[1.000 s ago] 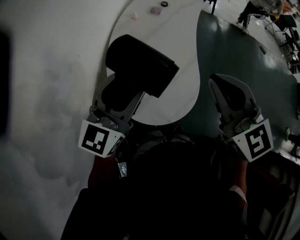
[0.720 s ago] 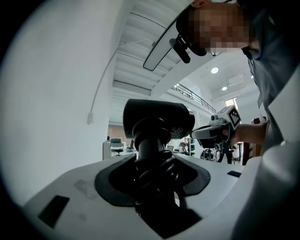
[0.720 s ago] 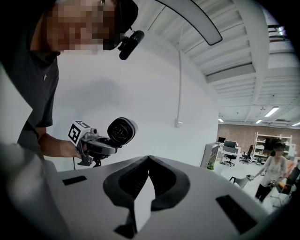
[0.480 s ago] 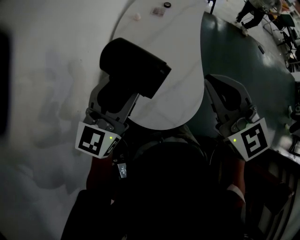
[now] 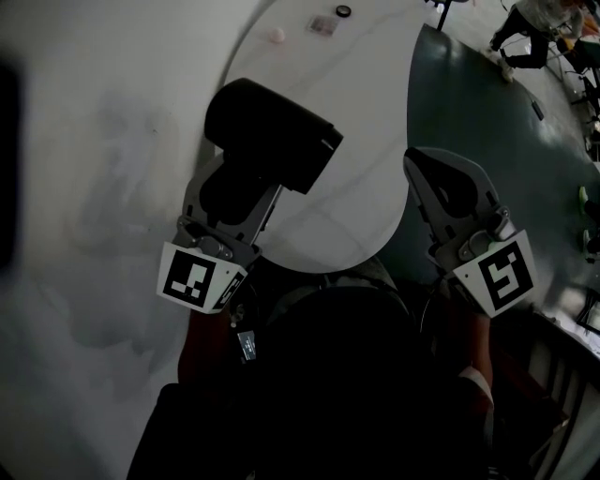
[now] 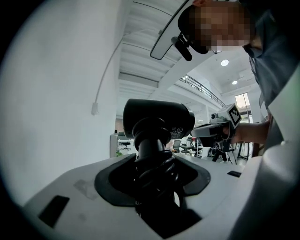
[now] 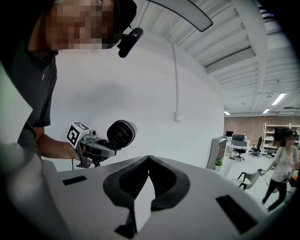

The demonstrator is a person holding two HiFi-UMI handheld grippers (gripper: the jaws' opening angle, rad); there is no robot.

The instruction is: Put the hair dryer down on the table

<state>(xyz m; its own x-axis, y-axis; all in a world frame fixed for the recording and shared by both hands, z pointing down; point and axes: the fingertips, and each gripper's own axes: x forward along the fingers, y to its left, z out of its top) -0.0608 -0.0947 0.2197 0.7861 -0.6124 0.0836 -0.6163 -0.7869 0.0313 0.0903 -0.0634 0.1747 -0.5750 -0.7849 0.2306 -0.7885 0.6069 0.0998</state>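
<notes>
A black hair dryer (image 5: 272, 134) hangs over the near edge of the white oval table (image 5: 361, 103). My left gripper (image 5: 236, 192) is shut on its handle, with the barrel pointing up and away. In the left gripper view the handle and its coiled cord (image 6: 152, 161) fill the gap between the jaws, below the barrel (image 6: 158, 118). My right gripper (image 5: 424, 164) hovers to the right, past the table's edge, shut with nothing in it. In the right gripper view its jaws (image 7: 149, 159) meet, and the hair dryer (image 7: 121, 133) shows at the left.
At the table's far end lie a small pink thing (image 5: 277, 35), a flat packet (image 5: 322, 24) and a black ring (image 5: 343, 11). A white wall stands to the left. Dark green floor (image 5: 487, 122) lies on the right, with a person (image 5: 530, 28) walking far off.
The left gripper with the hair dryer has drifted slightly left and stayed shut on it. The right gripper has shifted a little left. The view has swung a bit.
</notes>
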